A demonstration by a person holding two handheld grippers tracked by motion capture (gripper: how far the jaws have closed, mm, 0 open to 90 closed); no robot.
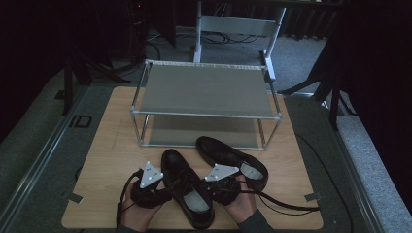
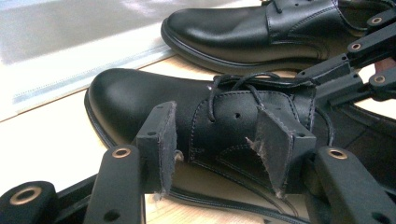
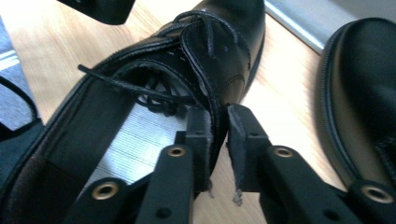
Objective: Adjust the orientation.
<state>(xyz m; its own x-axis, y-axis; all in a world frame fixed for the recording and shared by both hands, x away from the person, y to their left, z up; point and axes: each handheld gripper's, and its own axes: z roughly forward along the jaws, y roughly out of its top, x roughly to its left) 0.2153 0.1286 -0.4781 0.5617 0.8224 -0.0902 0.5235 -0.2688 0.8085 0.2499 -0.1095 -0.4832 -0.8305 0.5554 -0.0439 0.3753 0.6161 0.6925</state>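
**Gripping one shoe by its collar, the rack waiting beyond**

Pinching the side wall of the near shoe point(image 3: 154, 93), the right gripper point(image 3: 218, 140) has its jaws nearly together, one pad inside the opening and one outside, with the leather collar caught between them. That grip on the rim looks chosen because the collar is the thinnest, stiffest edge to hold. In the high view this right gripper point(image 1: 224, 180) sits at about 3 o'clock of the shoe's opening.

The left gripper point(image 2: 217, 140) stands wide, its two frayed pads spread either side of the lacing area without touching the leather as far as I can tell; in the high view it lies at about 9 o'clock of the same shoe point(image 1: 187, 191). It seems poised to take the opposite wall, so the shoe could be lifted level between both hands.

Outward from there: the near shoe lies at the table's 6 o'clock edge, toe pointing to 12. A second shoe point(image 1: 231, 158) lies just beside it toward 2 o'clock, angled, toe toward 10. At 12 o'clock stands the metal shoe rack point(image 1: 206, 92), two shelves, both bare.

Count: two grippers, two black lace-up shoes, one rack, one wooden table point(image 1: 111, 145).
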